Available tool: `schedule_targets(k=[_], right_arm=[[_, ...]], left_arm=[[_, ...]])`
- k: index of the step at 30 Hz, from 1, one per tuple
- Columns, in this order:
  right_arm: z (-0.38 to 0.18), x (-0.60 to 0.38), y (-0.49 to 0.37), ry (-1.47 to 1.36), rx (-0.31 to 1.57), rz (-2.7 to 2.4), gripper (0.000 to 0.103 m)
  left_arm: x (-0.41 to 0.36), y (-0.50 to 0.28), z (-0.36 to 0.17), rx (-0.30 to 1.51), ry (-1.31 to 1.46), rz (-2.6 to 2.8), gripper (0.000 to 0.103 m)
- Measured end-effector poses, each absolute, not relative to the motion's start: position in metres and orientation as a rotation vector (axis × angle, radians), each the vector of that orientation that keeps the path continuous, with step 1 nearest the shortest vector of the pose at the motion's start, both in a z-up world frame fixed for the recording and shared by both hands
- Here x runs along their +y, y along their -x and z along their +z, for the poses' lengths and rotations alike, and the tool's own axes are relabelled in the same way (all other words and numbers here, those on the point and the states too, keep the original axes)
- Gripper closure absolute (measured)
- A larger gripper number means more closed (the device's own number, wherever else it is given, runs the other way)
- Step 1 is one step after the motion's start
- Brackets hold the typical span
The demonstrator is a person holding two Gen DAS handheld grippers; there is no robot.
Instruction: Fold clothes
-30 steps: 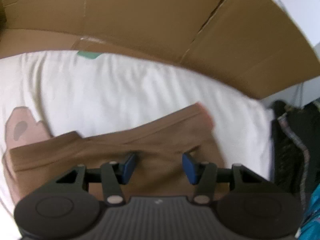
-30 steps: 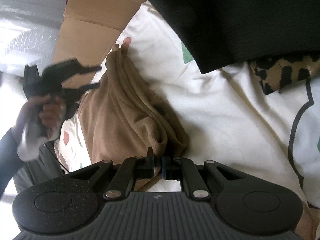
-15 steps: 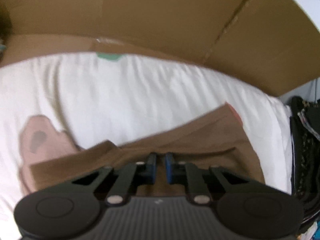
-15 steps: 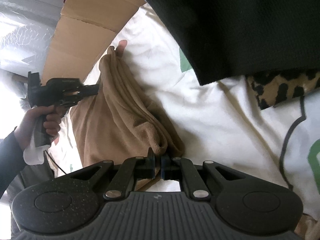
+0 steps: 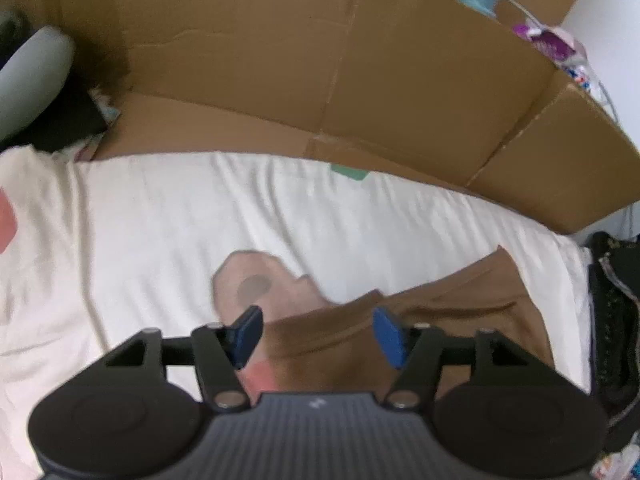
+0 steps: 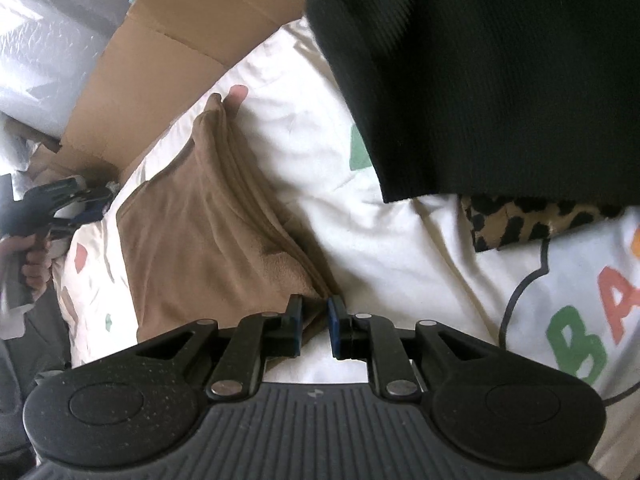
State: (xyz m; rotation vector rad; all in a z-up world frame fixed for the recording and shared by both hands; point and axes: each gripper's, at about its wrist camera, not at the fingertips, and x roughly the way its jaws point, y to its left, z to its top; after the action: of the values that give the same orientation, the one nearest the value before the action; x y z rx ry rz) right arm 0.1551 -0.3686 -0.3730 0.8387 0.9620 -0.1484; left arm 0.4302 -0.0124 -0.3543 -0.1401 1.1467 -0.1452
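1. Brown garment (image 6: 208,240): folded into a long band on the white printed bedsheet (image 6: 400,248), long axis running from the near end at the right tongs (image 6: 314,326) away toward the cardboard box (image 6: 160,68).
2. Far tip of the brown garment: almost at the cardboard box, beside a pink print on the sheet.
3. Right tongs: directly at the near end of the brown garment, jaws opening with a narrow gap; a bunched fold of the cloth between the pads, no longer visibly pressed.
4. Left tongs (image 5: 316,334): above the left long edge of the brown garment (image 5: 420,320), jaws opening and wide apart, nothing clamped, cloth seen only beneath and beyond the tips.
5. Seen from the right wrist: left tongs (image 6: 60,204) in a hand (image 6: 28,260), off the left side of the brown garment, clear of the cloth.
6. Black ribbed garment (image 6: 480,80) and leopard-print fabric (image 6: 532,220): to the right of the brown garment, well apart from it.
7. Judgement: right hand nearer the cloth; likely next fold along the long axis, near end carried toward the cardboard box, so a fresh bite at that near end needed first.
8. Risk, as a guess: stacked layers sliding apart if only the top one gets caught.
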Motion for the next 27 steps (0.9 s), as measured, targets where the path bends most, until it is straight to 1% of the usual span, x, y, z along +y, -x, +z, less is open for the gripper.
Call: schedule_targets(k=[3, 10, 11, 13, 15, 17, 18, 19, 21, 25, 27], right_arm=[[-0.364, -0.367, -0.155, -0.786, 0.957, -0.133, 0.087], [-0.358, -0.366, -0.161, -0.728, 0.968, -0.121, 0.083], [-0.357, -0.366, -0.163, -0.718, 0.968, -0.119, 0.082], [-0.355, -0.366, -0.167, -0.702, 0.966, -0.118, 0.079], [-0.354, -0.365, -0.172, -0.685, 0.967, -0.115, 0.070], [-0.354, -0.362, -0.180, -0.653, 0.975, -0.106, 0.068], [-0.353, -0.360, -0.184, -0.632, 0.979, -0.098, 0.064], [-0.353, -0.359, -0.189, -0.612, 0.982, -0.089, 0.063], [-0.353, -0.355, -0.198, -0.581, 0.988, -0.071, 0.063], [-0.355, -0.351, -0.216, -0.553, 0.989, -0.042, 0.063], [-0.357, -0.349, -0.225, -0.541, 0.991, -0.037, 0.063]], left_arm=[[0.007, -0.420, -0.355, 1.149, 0.155, -0.147, 0.031], [0.033, -0.403, -0.380, 1.166, 0.279, -0.162, 0.031], [0.033, -0.403, -0.385, 1.168, 0.288, -0.175, 0.032], [0.030, -0.404, -0.392, 1.169, 0.292, -0.187, 0.034], [0.029, -0.404, -0.401, 1.166, 0.320, -0.195, 0.037], [0.028, -0.405, -0.410, 1.158, 0.364, -0.193, 0.037], [0.029, -0.406, -0.414, 1.156, 0.379, -0.191, 0.038], [0.030, -0.406, -0.419, 1.156, 0.395, -0.188, 0.039], [0.033, -0.407, -0.429, 1.157, 0.430, -0.182, 0.050], [0.046, -0.408, -0.442, 1.142, 0.525, -0.168, 0.057], [0.048, -0.409, -0.444, 1.131, 0.540, -0.173, 0.063]])
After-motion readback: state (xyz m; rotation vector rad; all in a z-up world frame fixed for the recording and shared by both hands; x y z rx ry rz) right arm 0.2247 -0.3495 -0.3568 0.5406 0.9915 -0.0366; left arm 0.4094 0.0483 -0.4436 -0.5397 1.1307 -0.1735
